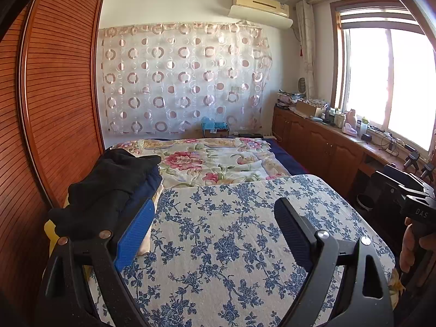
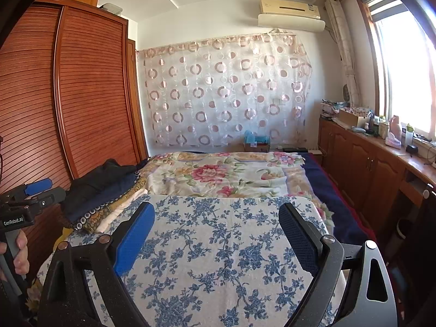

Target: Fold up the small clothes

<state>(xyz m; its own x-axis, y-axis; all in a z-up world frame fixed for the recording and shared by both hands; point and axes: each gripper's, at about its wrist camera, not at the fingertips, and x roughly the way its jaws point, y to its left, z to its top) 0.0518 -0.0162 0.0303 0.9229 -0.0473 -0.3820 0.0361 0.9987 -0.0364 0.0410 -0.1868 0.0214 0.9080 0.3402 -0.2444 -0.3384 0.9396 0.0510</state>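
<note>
A pile of folded clothes, black on top and dark blue under it, lies at the left edge of the bed; the right wrist view shows the same pile with a beaded trim along its side. A blue-and-white floral cloth covers the near part of the bed. My left gripper hangs open over this cloth, its blue finger beside the pile, nothing between the fingers. My right gripper is open too, above the same cloth, holding nothing.
A rose-print blanket covers the far bed. Slatted wooden wardrobe doors stand close on the left. A low wooden cabinet with clutter runs under the window on the right. A hand holds each gripper handle.
</note>
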